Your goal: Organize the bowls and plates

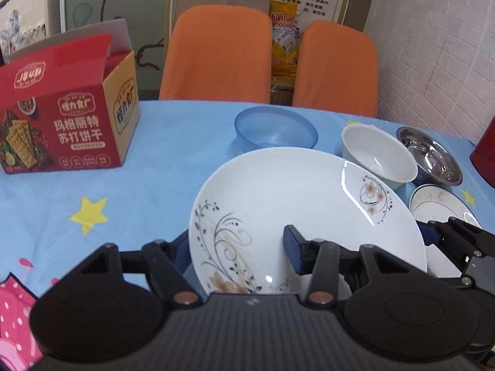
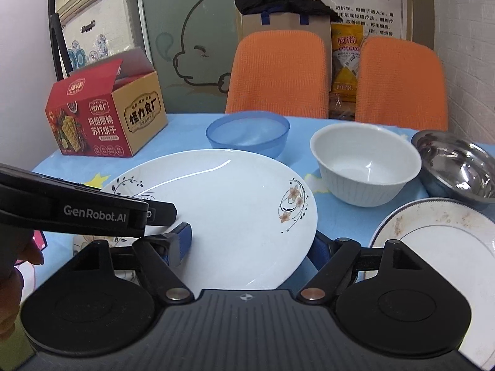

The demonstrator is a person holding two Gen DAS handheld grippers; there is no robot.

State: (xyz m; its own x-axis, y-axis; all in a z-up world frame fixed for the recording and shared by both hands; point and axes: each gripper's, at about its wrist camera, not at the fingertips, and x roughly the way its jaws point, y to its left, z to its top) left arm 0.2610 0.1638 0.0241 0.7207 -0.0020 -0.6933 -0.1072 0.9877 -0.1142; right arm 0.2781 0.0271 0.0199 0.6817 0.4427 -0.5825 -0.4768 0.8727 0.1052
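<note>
A large white floral plate point(image 1: 297, 204) point(image 2: 222, 213) is held above the blue tablecloth. My left gripper point(image 1: 238, 250) straddles its near left rim, one finger over the plate and one below. My right gripper point(image 2: 250, 244) straddles its near right rim the same way. Each seems to clamp the plate. Behind it stand a blue plastic bowl point(image 1: 275, 131) point(image 2: 247, 136), a white bowl point(image 1: 379, 154) point(image 2: 365, 164) and a steel bowl point(image 1: 430, 157) point(image 2: 461, 170). A smaller stained plate point(image 1: 442, 204) point(image 2: 439, 235) lies at the right.
A red cracker box point(image 1: 65, 117) point(image 2: 105, 117) stands open at the back left of the table. Two orange chairs point(image 1: 216, 52) point(image 2: 278, 74) stand behind the far edge. A dark red object point(image 1: 484, 157) sits at the far right.
</note>
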